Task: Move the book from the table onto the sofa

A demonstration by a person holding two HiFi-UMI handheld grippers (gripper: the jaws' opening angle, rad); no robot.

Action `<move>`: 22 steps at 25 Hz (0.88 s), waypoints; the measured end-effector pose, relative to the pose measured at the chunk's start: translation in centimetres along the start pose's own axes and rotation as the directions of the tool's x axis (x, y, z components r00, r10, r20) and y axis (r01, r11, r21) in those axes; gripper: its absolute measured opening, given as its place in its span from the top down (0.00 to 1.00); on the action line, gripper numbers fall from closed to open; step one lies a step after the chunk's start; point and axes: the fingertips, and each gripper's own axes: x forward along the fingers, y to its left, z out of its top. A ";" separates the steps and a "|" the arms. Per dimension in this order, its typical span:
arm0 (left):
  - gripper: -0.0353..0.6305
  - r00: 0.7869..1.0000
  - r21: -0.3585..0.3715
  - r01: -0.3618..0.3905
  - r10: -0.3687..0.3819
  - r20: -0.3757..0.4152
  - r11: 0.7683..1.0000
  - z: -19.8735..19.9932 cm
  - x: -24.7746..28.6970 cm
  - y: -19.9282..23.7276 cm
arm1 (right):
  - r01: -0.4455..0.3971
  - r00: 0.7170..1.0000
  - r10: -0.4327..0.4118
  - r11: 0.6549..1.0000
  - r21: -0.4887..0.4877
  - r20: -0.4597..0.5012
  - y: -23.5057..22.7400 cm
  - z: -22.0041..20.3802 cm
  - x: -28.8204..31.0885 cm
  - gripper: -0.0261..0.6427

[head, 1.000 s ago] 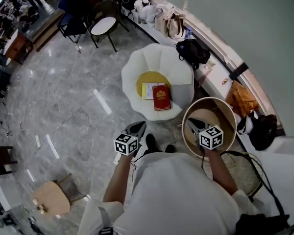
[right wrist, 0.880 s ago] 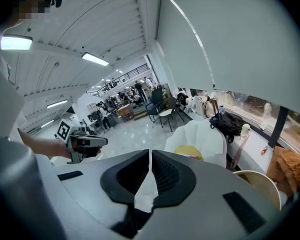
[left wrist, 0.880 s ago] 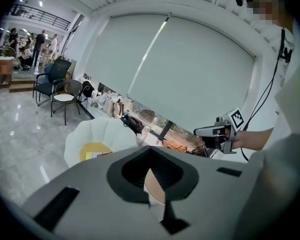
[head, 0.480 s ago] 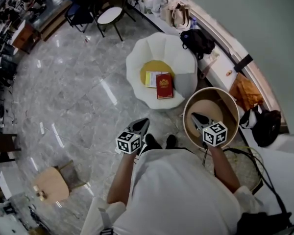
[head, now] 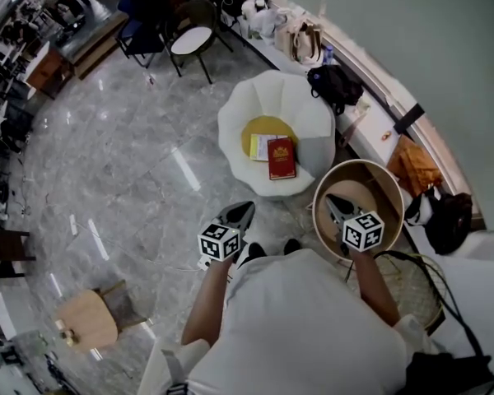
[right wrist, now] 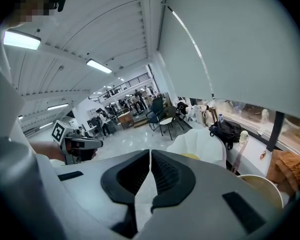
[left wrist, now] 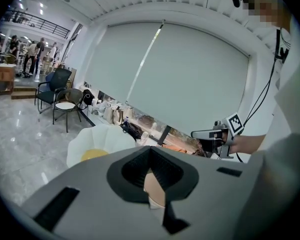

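**Book lying on the sofa, both grippers closed and empty**

The left gripper (head: 244,209) is held over the marble floor (head: 132,163), its jaws pressed together on nothing. Ahead, the red book (head: 281,158) lies flat on the seat of the white sofa (head: 237,115), beside a pale sheet (head: 261,146) on the yellow cushion (head: 267,127). The transfer is judged done, and only a withdrawal seems called for. The right gripper (head: 333,204), likewise closed and empty, is held over the round table (head: 389,181), where no book is seen. A black bag (head: 333,85) sits behind the sofa and a chair (head: 189,39) farther off. Nothing is seen blocking the way.
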 end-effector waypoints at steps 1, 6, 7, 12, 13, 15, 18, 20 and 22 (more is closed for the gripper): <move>0.94 1.000 0.001 0.000 0.000 0.003 1.000 0.2 -0.1 0.2 | 0.003 1.000 -0.003 1.000 0.000 0.000 0.1 0.0 0.2 0.90; 0.94 1.000 -0.001 0.001 -0.001 0.008 1.000 0.5 -0.7 1.4 | 0.014 1.000 -0.014 1.000 0.009 0.004 0.4 0.2 0.8 0.90; 0.94 1.000 -0.003 0.001 -0.001 0.005 1.000 0.4 -0.6 1.6 | 0.019 1.000 -0.019 1.000 0.015 0.007 0.3 0.2 1.0 0.90; 0.94 1.000 -0.009 0.011 -0.011 0.000 1.000 0.4 -0.7 2.2 | 0.021 1.000 -0.021 1.000 0.014 0.007 0.8 0.6 1.6 0.90; 0.94 1.000 -0.013 0.013 -0.013 0.000 1.000 0.4 -0.7 2.3 | 0.022 1.000 -0.022 1.000 0.011 0.005 0.9 0.7 1.7 0.90; 0.94 1.000 -0.017 0.018 -0.018 -0.002 1.000 0.4 -0.7 2.5 | 0.025 1.000 -0.025 1.000 0.014 0.006 0.9 0.9 1.9 0.90; 0.94 1.000 -0.011 0.025 -0.025 -0.007 1.000 0.5 -0.5 2.7 | 0.028 1.000 -0.028 0.999 0.019 0.009 0.9 1.0 2.1 0.90; 0.94 1.000 -0.009 0.026 -0.026 -0.003 1.000 0.7 -0.4 2.8 | 0.031 0.999 -0.031 0.999 0.021 0.009 0.9 1.0 2.2 0.90; 0.94 1.000 -0.006 0.027 -0.027 0.005 1.000 1.2 -0.4 3.0 | 0.031 0.999 -0.032 0.999 0.020 0.012 1.0 1.1 2.2 0.90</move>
